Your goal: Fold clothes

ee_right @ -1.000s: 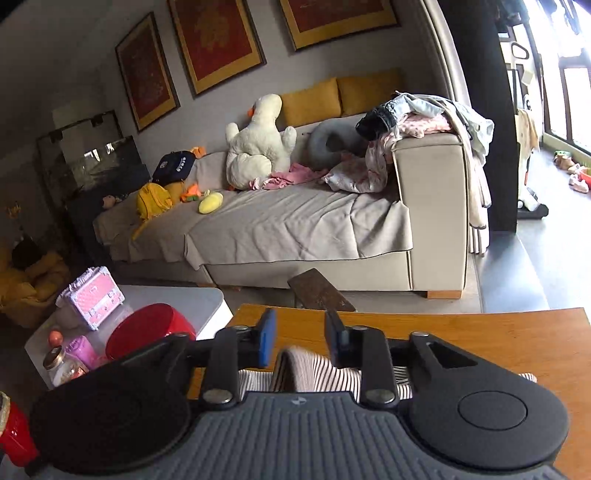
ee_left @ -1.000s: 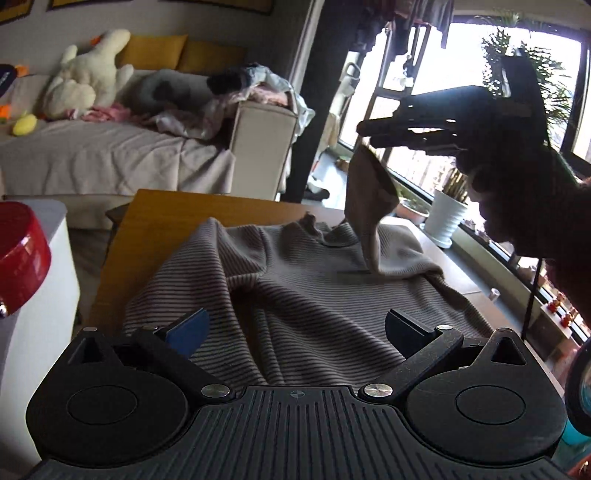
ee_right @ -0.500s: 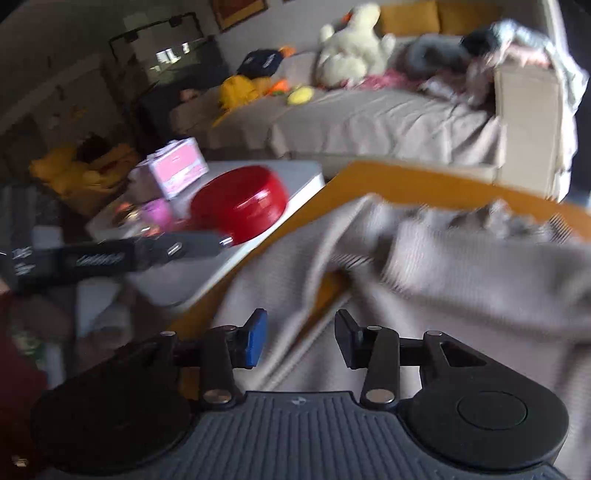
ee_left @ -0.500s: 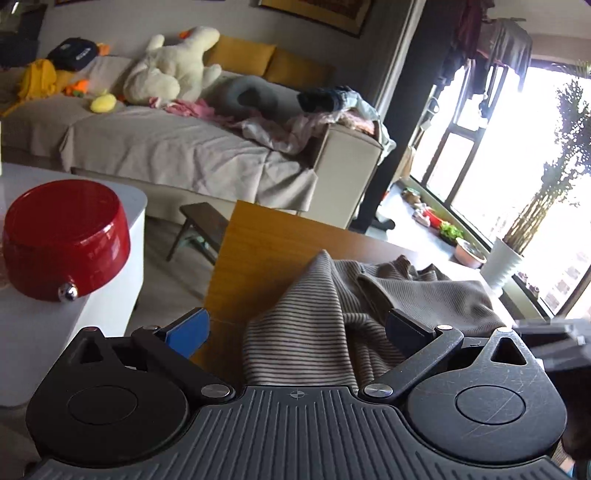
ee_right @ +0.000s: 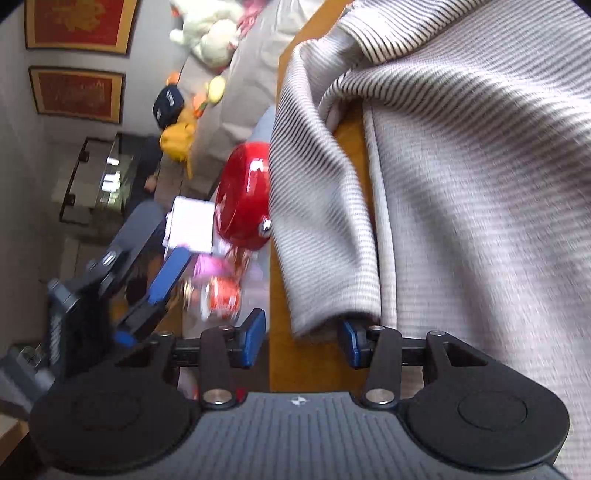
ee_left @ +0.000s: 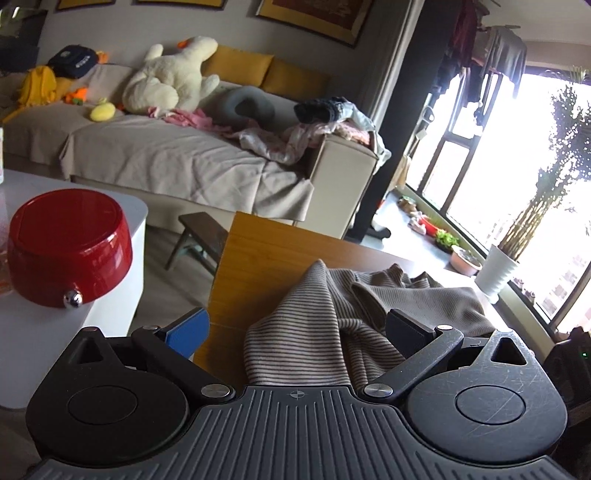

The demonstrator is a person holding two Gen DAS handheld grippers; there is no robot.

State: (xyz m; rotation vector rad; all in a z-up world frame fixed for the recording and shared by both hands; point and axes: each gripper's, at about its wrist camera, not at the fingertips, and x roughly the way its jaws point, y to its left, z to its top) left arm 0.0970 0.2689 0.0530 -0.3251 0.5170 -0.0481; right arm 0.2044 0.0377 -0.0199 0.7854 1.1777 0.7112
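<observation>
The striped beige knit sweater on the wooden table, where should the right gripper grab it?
Probably the rolled fold end of the striped beige knit sweater lying along the wooden table edge. It ends just ahead of the open right gripper, so come straight forward, one finger either side.

A beige sofa (ee_left: 192, 162) runs along the grey wall (ee_left: 236, 33) under red framed pictures (ee_right: 75, 24), with mustard cushions (ee_left: 240, 64), a cream plush toy (ee_left: 170, 75) and loose clothes on it. Bright daylight pours through tall dark-framed windows (ee_left: 480, 192) beside a potted plant (ee_left: 517, 236). A white side table (ee_left: 74, 321) carries a red pot (ee_left: 68, 245). The wooden counter (ee_left: 258, 258) stands in front.
</observation>
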